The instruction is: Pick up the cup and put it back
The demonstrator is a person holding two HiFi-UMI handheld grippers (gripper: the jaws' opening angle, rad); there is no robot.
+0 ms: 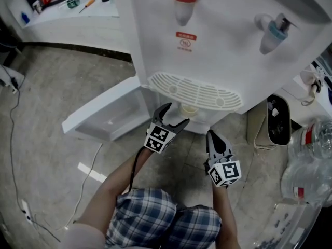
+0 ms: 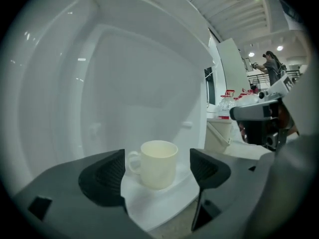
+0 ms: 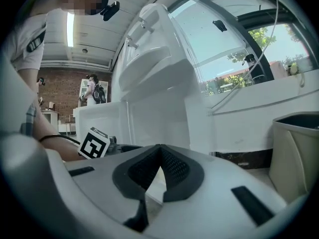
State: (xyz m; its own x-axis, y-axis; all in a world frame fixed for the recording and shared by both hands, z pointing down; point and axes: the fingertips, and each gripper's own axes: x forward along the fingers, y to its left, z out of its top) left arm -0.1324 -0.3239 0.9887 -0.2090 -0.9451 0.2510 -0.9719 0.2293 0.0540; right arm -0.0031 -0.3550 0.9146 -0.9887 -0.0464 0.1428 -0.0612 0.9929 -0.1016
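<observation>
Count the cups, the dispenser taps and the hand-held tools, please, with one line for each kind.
cup: 1
taps: 2 (red tap, blue tap)
tools: 2 (left tool, right tool)
Total: 5

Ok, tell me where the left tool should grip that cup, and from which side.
Grip the cup round its body, below the rim, coming from the front, where the open left tool faces it. It stands upright; its handle juts sideways, so keep one jaw clear of it.
</observation>
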